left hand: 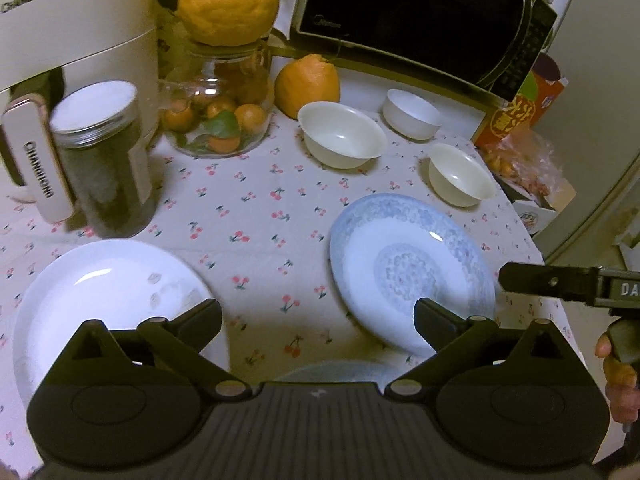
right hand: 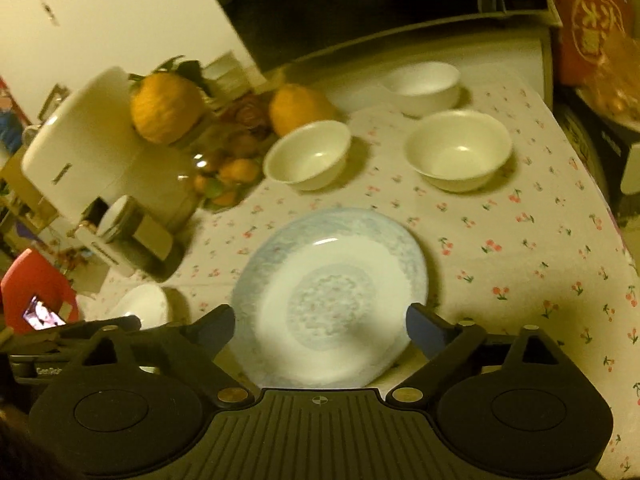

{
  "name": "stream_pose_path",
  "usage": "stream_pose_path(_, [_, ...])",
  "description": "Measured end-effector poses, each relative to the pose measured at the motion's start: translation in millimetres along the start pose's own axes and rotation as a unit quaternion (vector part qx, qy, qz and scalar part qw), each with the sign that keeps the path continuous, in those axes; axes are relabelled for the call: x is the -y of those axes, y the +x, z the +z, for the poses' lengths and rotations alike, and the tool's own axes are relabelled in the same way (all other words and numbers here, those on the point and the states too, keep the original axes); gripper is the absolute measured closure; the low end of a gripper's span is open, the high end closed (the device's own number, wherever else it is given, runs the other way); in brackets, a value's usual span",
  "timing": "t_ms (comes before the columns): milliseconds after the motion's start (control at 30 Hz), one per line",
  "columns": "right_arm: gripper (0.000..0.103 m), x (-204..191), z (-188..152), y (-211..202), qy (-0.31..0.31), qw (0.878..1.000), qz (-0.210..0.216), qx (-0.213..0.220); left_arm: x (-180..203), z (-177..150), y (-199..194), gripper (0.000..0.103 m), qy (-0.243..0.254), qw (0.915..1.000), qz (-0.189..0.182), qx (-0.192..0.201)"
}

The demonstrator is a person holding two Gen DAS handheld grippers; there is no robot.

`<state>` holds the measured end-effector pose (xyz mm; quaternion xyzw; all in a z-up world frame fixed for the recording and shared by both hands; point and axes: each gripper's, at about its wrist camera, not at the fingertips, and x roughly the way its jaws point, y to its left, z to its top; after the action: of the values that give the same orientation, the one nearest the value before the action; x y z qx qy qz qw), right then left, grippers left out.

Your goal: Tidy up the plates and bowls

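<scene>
Glass jar (left hand: 218, 100) of oranges, bowls unfilled

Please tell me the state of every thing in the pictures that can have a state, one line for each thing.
Left gripper: open, holds nothing.
Right gripper: open, above the blue-patterned plate.
Blue-patterned plate: empty, flat on the tablecloth.
White plate: empty, not stacked.
Three white bowls: upright, empty, apart from each other.
Microwave: door shut.
Dark jar: metal lid on.
Glass jar: holds small oranges, a large citrus sits on top.
</scene>
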<state>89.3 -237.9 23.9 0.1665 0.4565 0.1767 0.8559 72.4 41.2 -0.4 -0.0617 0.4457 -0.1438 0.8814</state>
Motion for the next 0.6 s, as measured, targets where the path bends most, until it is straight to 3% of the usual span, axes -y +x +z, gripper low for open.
stream_pose_path(300, [0.008,-25,-12,-10,-0.041,0.999,0.032,-0.006,-15,-22,-23,0.001,0.014,0.9999,-0.001,-0.002])
stream_pose_path(600, [0.008,-46,-43,-1,-0.079,0.994,0.044,-0.053,-40,-48,-45,0.001,0.005,0.9996,-0.007,-0.028])
